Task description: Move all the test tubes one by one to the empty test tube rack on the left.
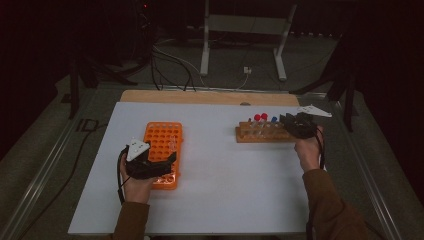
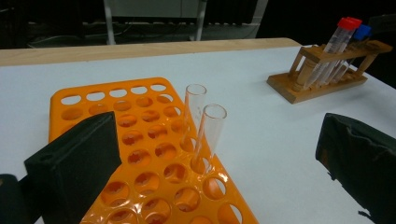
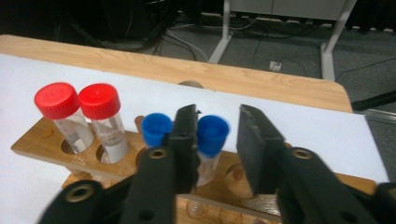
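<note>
No readable text — none anywhere

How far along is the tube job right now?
Done, apparently: two clear tubes stand in the orange rack. In hand: the right gripper, jaws open, straddles a blue-capped tube, not clamped. Left: four capped tubes sit in the wooden rack. The left gripper hovers open.

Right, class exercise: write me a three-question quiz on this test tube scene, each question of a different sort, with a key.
1. True or false: the orange rack holds two uncapped glass tubes.
2. Which cap sits between the open jaws of the right gripper? A red, B blue, C none.
3. Fill in: the capped tubes stand in a ____ rack.

Key: 1 true. 2 B, the blue-capped tube. 3 wooden.
</note>
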Motion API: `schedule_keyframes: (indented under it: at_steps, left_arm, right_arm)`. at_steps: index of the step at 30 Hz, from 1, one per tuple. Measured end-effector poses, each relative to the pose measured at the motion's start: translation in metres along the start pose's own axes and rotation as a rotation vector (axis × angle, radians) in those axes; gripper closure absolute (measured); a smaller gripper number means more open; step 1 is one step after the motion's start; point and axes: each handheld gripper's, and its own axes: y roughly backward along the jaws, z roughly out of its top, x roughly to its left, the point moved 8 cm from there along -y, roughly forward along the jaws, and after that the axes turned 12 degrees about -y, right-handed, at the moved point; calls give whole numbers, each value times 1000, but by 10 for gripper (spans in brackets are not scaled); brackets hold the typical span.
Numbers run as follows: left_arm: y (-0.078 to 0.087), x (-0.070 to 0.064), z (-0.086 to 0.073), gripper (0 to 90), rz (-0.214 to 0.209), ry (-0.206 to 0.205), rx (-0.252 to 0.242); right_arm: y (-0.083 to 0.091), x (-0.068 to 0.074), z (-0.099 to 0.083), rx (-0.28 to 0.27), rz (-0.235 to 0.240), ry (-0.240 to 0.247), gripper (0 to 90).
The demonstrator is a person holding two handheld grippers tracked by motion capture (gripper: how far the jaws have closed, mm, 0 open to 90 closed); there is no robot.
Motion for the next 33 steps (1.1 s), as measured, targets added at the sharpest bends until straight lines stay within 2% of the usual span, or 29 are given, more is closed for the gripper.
schedule_keyframes:
  at_steps: [2, 6, 12, 17, 24, 33]
  left_arm:
    - [0, 0, 0, 5, 0, 0, 1]
    - [0, 0, 0, 5, 1, 2, -1]
    - [0, 1, 0, 6, 2, 3, -1]
    - [0, 1, -1, 5, 1, 10, 0]
    - [0, 1, 0, 5, 0, 9, -2]
    - [1, 3, -1, 6, 5, 12, -2]
  right_arm:
    - [-2, 2, -3, 13, -1, 11, 734]
    - [-6, 2, -8, 26, 7, -6, 744]
    - [-11, 6, -14, 43, 11, 2, 747]
    - [-15, 6, -16, 55, -4, 8, 744]
    - [-14, 6, -17, 50, -12, 15, 761]
    - [7, 9, -4, -16, 12, 29, 764]
